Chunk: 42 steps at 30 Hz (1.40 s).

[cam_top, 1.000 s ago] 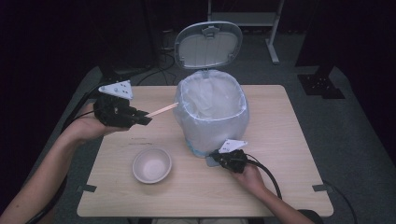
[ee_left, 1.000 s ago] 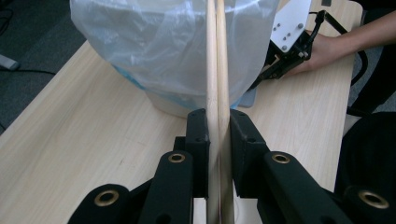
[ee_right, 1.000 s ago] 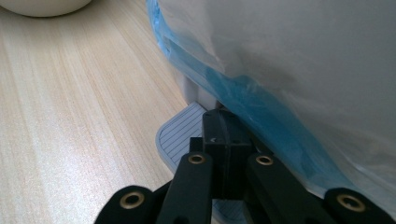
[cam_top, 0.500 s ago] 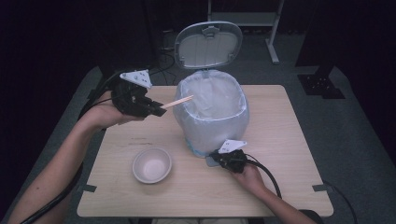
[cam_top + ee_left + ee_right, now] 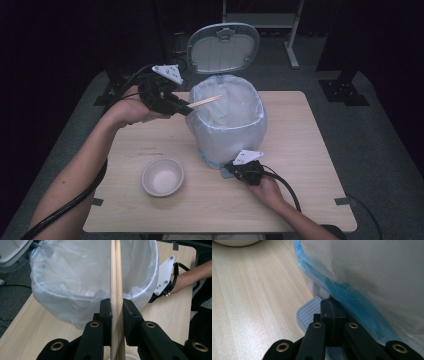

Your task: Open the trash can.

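Note:
A white pedal bin (image 5: 227, 130) lined with a clear plastic bag (image 5: 75, 277) stands mid-table, its lid (image 5: 223, 47) up. My left gripper (image 5: 180, 107) is at the bin's left rim, shut on a pair of wooden chopsticks (image 5: 204, 102) whose tips reach over the opening. In the left gripper view the chopsticks (image 5: 115, 270) run straight up between the pads of that gripper (image 5: 116, 305). My right gripper (image 5: 234, 171) is low at the bin's front base. Its jaws (image 5: 333, 307) are shut with nothing between them and rest on the grey ribbed pedal (image 5: 308, 312) under the blue-edged bag (image 5: 352, 292).
A white bowl (image 5: 162, 177) sits on the wooden table (image 5: 310, 150) front left of the bin, and its edge (image 5: 235, 242) shows in the right gripper view. Dark floor and stands surround the table. Cables trail from both grippers.
My left hand has carried the chopsticks to the right and slightly up, from left of the bin to over its rim. The right gripper has stayed on the pedal.

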Each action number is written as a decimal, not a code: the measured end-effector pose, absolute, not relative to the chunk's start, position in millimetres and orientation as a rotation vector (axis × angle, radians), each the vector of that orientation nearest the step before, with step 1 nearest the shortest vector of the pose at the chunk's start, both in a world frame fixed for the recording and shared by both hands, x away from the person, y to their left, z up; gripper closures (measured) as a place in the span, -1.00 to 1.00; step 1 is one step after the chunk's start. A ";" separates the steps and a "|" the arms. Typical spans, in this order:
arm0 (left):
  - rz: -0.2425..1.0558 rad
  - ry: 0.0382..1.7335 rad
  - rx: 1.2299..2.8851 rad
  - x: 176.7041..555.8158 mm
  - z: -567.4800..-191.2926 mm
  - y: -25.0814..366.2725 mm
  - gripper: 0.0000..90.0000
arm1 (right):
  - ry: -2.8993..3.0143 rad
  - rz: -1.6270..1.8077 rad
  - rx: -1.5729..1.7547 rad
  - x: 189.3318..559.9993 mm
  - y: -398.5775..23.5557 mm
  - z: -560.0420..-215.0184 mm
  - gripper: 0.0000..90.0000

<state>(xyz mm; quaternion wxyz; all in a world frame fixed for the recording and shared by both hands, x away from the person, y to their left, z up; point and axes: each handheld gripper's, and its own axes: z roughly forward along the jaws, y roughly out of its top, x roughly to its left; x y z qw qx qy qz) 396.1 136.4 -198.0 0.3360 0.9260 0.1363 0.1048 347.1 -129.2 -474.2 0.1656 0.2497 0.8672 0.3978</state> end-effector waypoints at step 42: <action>0.236 0.393 2.430 450.7 -193.2 70.6 0.63 | 2.467 1.139 0.703 347.1 -129.6 -474.6 1.00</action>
